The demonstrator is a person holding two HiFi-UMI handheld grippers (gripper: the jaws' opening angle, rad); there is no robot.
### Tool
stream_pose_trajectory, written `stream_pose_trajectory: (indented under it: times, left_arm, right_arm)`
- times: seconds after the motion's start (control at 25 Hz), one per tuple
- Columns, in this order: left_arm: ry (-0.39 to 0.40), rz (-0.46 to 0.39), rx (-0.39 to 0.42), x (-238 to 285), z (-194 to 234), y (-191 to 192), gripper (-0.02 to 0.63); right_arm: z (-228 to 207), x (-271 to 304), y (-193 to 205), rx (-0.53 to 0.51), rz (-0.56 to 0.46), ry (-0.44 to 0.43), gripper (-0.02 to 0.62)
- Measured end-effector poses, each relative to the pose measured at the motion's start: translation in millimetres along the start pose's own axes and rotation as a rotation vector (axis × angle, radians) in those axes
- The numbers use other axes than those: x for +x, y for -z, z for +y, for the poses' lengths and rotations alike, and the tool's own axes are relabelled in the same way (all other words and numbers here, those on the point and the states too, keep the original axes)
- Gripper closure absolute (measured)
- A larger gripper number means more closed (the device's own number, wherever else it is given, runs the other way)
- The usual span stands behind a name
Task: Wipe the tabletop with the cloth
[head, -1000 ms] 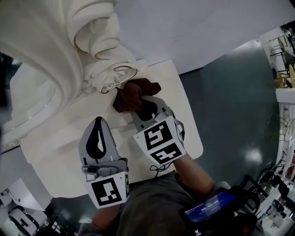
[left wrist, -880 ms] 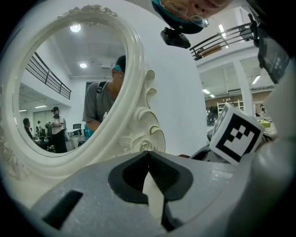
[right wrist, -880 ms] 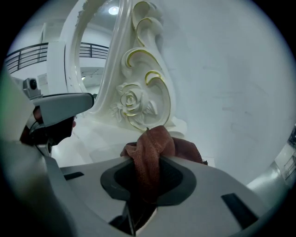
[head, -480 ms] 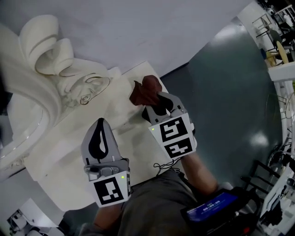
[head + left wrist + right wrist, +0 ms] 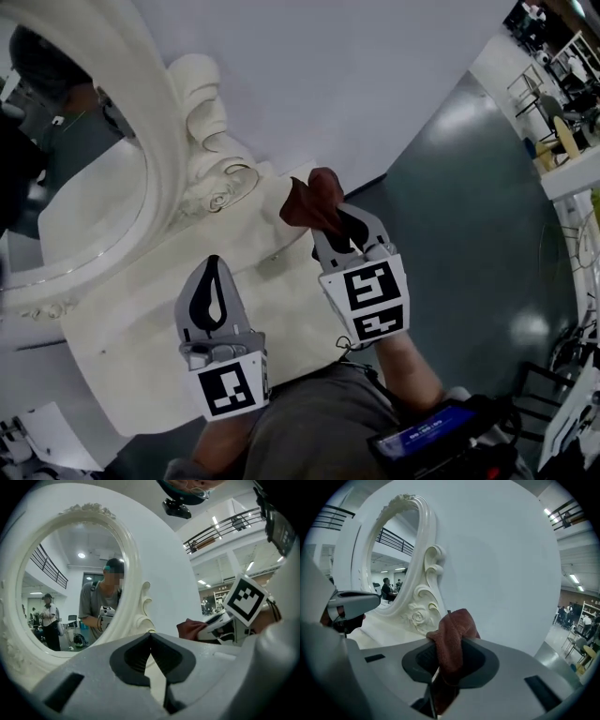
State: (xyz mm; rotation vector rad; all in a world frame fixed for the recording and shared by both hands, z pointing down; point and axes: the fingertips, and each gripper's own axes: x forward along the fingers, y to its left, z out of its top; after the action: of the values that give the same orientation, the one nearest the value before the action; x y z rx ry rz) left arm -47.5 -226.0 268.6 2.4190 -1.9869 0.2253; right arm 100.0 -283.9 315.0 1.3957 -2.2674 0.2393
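Note:
A reddish-brown cloth (image 5: 312, 199) is bunched up between the jaws of my right gripper (image 5: 339, 221), which is shut on it over the far right corner of the cream tabletop (image 5: 131, 328). In the right gripper view the cloth (image 5: 452, 637) sticks up from between the jaws, in front of the white wall. I cannot tell whether it touches the tabletop. My left gripper (image 5: 213, 262) hovers over the middle of the tabletop, to the near left of the right one. Its jaws meet at the tips (image 5: 150, 634) with nothing between them.
A large oval mirror (image 5: 66, 197) in an ornate white carved frame (image 5: 211, 141) stands along the back left of the tabletop against a white wall. The table's right edge drops to a dark green floor (image 5: 469, 206). The person's reflection shows in the mirror (image 5: 70, 592).
My right gripper has carried the cloth from beside the mirror's carved base to the table's far right corner. The left gripper has stayed over the middle of the tabletop.

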Motion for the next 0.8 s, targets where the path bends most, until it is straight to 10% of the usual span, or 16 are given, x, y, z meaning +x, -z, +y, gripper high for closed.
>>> stream_pose_trajectory:
  times: [0.4, 0.8]
  left_arm:
    - [-0.271, -0.018, 0.002, -122, 63, -50, 0.592]
    - [-0.515, 0.016, -0.020, -252, 117, -37, 0.592]
  right_arm:
    - [106, -60, -77, -0.125, -0.136, -0.210, 0.515]
    - [250, -91, -73, -0.243, -0.150, -0.461, 0.515]
